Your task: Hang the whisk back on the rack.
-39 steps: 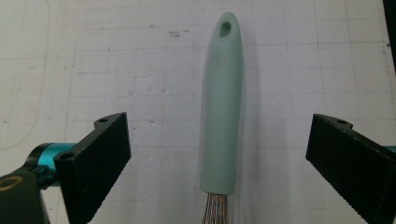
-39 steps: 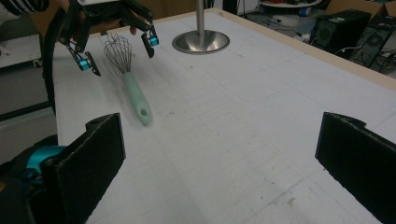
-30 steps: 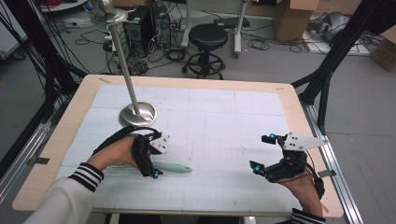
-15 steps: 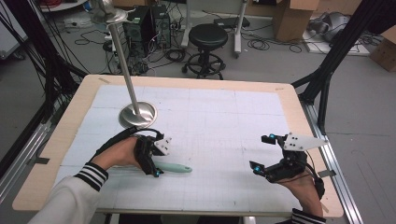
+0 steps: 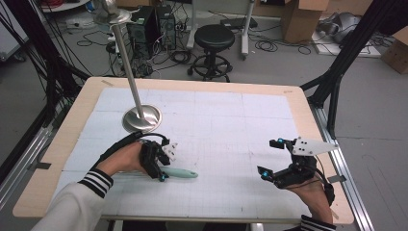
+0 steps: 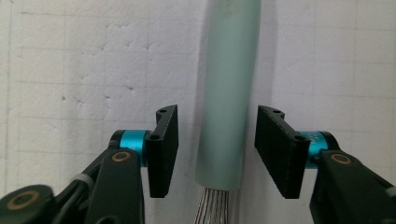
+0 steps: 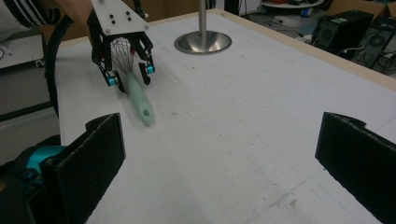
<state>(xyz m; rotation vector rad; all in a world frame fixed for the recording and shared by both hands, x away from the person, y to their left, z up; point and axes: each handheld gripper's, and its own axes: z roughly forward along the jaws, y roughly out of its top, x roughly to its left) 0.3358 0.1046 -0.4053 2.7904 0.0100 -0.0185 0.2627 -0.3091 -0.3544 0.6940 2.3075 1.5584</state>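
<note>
Your left gripper and hand cover the wire end of the whisk in the high view, so you see just its green handle beyond them. In the left gripper view the whisk's wires run off the bottom edge and the handle off the top. The steel stand beside the whisk is cut at the top of the right gripper view. There the handle's tip is blurred.

Lab or research workshop. Worktop with gridded white sheet, framed by black struts. Beyond it: computer towers, loose cables on grey floor, black stool, cardboard boxes.
</note>
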